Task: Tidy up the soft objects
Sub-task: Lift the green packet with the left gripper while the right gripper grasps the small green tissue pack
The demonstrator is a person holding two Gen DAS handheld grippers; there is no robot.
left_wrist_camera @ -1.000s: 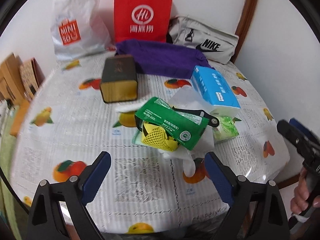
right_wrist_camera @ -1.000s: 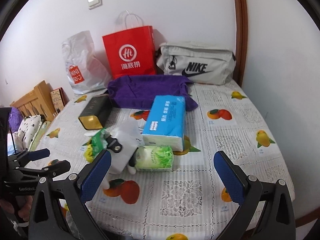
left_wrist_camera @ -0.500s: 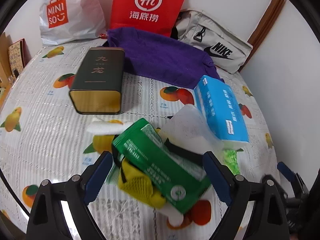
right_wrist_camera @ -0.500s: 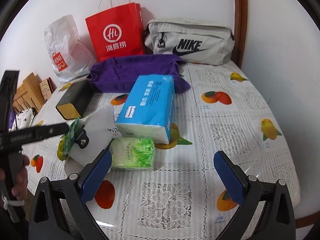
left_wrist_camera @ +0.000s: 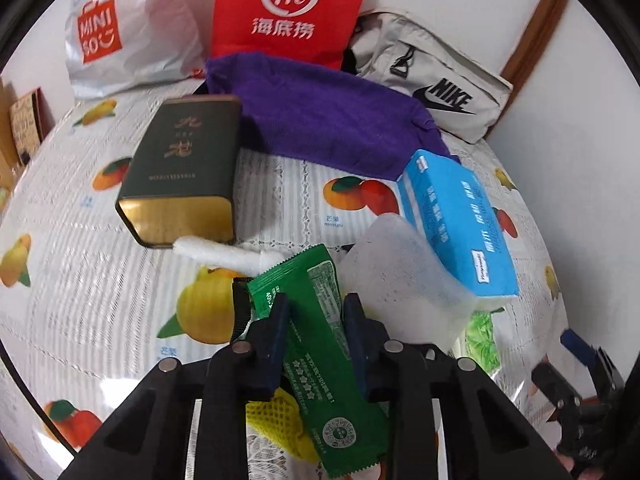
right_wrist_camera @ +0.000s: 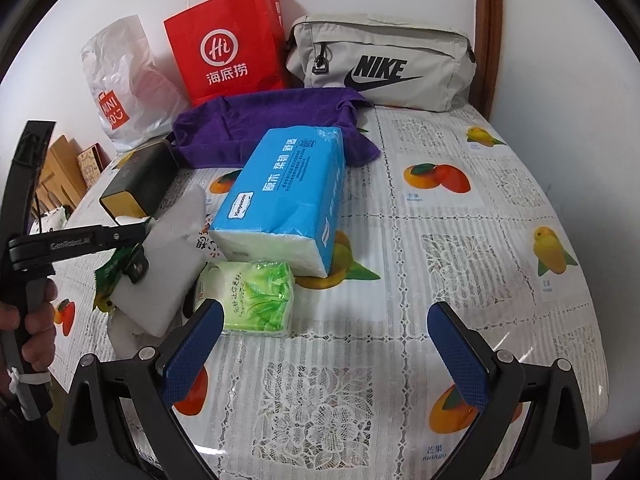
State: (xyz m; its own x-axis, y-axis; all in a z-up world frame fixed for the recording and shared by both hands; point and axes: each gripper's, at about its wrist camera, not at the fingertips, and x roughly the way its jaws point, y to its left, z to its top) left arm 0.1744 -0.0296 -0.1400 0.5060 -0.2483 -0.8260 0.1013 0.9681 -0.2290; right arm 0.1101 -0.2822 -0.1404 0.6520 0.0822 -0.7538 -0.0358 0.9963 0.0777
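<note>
Three bags line the far wall at 12 o'clock: white plastic bag (right_wrist_camera: 120, 88), red paper bag (right_wrist_camera: 228, 48), grey Nike pouch (right_wrist_camera: 380, 62); contents of all three hidden. One purple cloth (left_wrist_camera: 320, 120) lies in front of them. One dark tin (left_wrist_camera: 184, 164) on its side at 10 o'clock in the left wrist view, closed end toward camera.

Left gripper (left_wrist_camera: 316, 340) pitched steeply down over the bench (right_wrist_camera: 440, 240). Its jaws are closing, with the green wrapper packet (left_wrist_camera: 320, 344) between them; pads look to be on both its edges. Yellow mesh piece (left_wrist_camera: 276, 420) sits under the packet. One frosted plastic pouch (left_wrist_camera: 404, 276) just beside it at 2 o'clock.

Right gripper (right_wrist_camera: 324, 344) angled down, jaws spread wide, nothing between them. A hand (right_wrist_camera: 36, 320) shows at 9 o'clock in the right wrist view, on the left gripper's handle.

Tissue packs, two: blue tissue pack (right_wrist_camera: 288, 196), centre; green tissue pack (right_wrist_camera: 252, 296) touching its near end, just beyond the right gripper's left pad.
</note>
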